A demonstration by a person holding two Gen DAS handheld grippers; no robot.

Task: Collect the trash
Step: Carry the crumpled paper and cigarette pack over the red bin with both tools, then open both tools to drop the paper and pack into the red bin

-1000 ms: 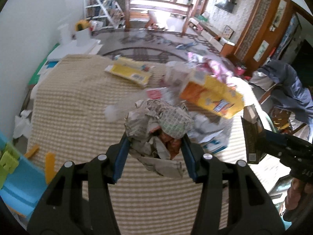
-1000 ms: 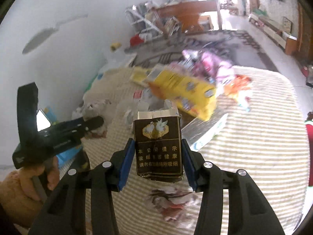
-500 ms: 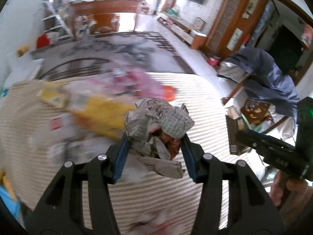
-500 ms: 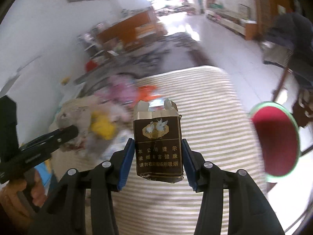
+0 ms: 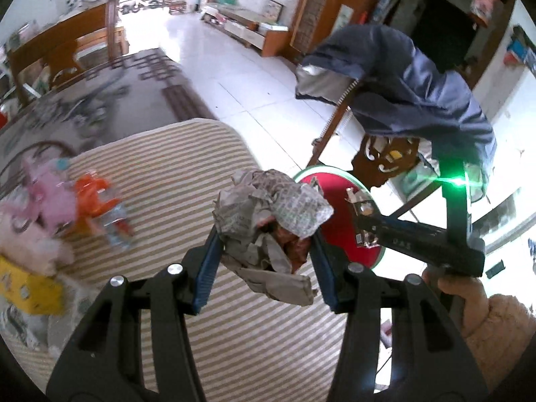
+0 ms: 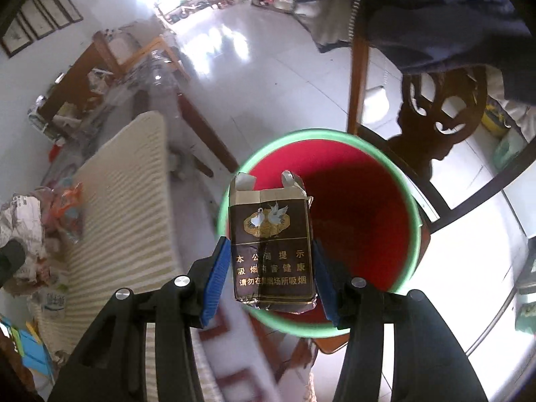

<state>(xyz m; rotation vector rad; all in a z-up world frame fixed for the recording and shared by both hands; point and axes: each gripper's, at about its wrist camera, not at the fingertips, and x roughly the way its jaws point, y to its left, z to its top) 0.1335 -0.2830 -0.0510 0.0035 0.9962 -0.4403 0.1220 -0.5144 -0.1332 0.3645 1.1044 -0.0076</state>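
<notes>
My left gripper (image 5: 266, 234) is shut on a crumpled newspaper ball (image 5: 271, 207), held over the right edge of the striped tabletop (image 5: 167, 167). Just beyond the ball is a red bin with a green rim (image 5: 321, 169). My right gripper (image 6: 272, 254) hangs over the mouth of that bin (image 6: 415, 221) with a dark brown cigarette pack (image 6: 271, 251) upright between its blue pads. Its jaws are opening, and the pack still sits between them. In the left wrist view the right gripper (image 5: 360, 214) shows from the side, in a person's hand.
A carved wooden chair (image 6: 435, 100) draped with a blue jacket (image 5: 402, 80) stands right behind the bin. Pink and orange wrappers (image 5: 97, 197) and a yellow box (image 5: 26, 288) lie at the tabletop's left. White tiled floor (image 5: 251, 77) spreads beyond.
Both grippers swung away from the trash pile toward the table's right edge. The red bin came into view, and the cigarette pack is now above its mouth.
</notes>
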